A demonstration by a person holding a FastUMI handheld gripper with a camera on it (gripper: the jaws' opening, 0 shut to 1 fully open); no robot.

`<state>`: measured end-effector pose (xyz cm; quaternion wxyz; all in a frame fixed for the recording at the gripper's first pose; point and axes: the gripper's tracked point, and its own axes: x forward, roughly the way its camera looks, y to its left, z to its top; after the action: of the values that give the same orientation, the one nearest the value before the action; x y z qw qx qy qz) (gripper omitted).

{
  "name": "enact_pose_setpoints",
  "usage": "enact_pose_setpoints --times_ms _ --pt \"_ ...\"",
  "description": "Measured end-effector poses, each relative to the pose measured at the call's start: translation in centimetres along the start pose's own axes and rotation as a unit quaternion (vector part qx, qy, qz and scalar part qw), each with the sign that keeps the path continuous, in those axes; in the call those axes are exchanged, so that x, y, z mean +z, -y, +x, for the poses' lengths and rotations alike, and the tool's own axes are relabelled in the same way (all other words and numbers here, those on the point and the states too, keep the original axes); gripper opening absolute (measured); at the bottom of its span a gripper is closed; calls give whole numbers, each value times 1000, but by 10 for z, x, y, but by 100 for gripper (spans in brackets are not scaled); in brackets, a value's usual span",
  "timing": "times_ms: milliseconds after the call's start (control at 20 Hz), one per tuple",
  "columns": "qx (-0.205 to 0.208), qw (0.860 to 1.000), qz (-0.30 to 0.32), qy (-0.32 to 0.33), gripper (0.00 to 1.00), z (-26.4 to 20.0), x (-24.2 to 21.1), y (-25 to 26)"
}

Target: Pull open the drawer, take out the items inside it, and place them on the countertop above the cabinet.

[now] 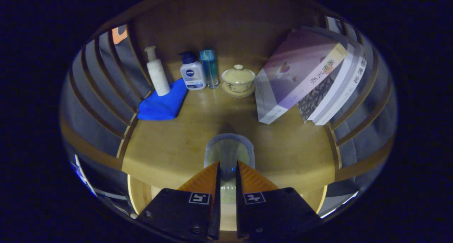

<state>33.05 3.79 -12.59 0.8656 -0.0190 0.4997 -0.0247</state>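
Note:
My gripper [227,165] is shut on a pale greenish ceramic cup [228,151] with a bluish rim. Both fingers pinch its near wall, and its mouth faces away from me. The cup hangs over the front part of the wooden countertop [170,147], just past its front edge. Below that edge, on both sides of the fingers, shows the light wooden rim of the pulled-out drawer [136,195]. The fingers hide the drawer's inside.
Along the back of the countertop stand a white pump bottle [157,73] on a blue cloth [162,103], a white bottle with a blue cap [192,71], a clear blue bottle [209,68] and a lidded tea bowl on a saucer [238,79]. Leaning books [300,76] fill the right. Slatted sides [102,84] flank the shelf.

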Motion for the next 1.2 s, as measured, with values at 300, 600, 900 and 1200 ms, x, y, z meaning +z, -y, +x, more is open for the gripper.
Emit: enact_pose_setpoints --times_ms 300,600,900,1200 --pt "12 1000 16 -1 22 18 4 -1" --pt "51 997 40 37 39 3 8 -15" --pt "45 992 7 121 60 -42 13 -17" --pt "86 974 18 211 83 -100 -11 -46"
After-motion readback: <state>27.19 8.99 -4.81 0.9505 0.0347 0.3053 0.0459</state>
